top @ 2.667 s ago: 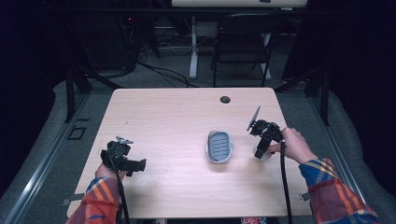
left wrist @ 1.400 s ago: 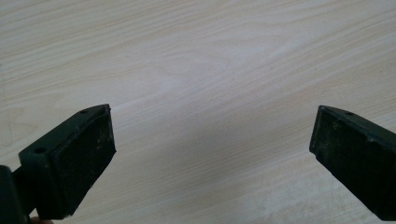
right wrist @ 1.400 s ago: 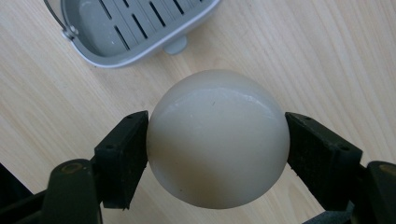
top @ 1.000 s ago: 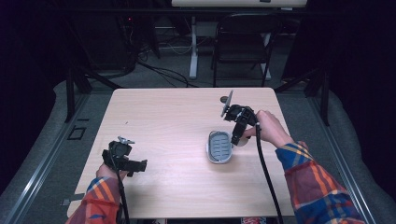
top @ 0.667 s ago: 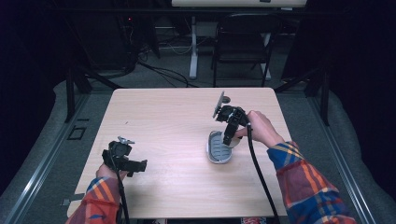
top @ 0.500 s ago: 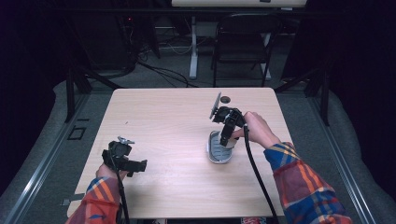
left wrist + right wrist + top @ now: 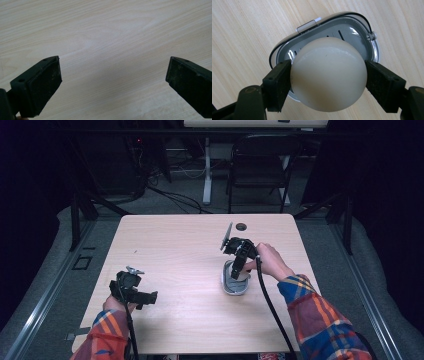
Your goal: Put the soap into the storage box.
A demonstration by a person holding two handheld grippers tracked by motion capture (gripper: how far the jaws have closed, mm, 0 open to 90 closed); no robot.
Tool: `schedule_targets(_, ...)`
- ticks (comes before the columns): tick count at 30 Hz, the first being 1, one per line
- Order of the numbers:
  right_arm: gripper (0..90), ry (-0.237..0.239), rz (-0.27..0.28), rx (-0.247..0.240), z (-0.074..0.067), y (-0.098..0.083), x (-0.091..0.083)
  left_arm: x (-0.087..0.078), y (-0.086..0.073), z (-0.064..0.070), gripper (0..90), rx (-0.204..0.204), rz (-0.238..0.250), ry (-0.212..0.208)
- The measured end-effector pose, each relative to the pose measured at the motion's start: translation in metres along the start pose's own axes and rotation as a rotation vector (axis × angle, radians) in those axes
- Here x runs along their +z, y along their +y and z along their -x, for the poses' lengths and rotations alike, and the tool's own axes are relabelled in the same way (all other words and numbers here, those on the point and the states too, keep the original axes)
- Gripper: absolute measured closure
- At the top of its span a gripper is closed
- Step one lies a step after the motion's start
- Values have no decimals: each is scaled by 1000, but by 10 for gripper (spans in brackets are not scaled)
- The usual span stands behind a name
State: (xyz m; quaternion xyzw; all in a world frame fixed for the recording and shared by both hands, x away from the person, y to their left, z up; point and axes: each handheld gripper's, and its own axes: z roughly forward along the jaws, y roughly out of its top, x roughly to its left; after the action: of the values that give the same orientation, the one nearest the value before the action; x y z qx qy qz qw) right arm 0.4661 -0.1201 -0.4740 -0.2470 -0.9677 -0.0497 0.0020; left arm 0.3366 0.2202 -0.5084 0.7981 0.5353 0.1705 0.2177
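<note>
The right gripper holds a cream soap bar between its fingers, just above the grey soap dish; the left gripper fingers gape wide over bare surface.

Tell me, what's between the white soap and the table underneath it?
In the right gripper view, a grey soap dish lies below the white soap, which the right gripper holds above it.

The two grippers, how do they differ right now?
The right gripper is shut on a pale rounded soap above the grey soap dish; the left gripper stands wide open with nothing between its jaws. The right one points down at the dish, the left lies near the table's front edge. Both have black jaws.
</note>
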Motion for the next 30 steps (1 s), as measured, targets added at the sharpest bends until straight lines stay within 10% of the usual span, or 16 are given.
schedule_targets(30,251,54,51,23,5,-10,15,1,0,1,2,2,-8,-1)
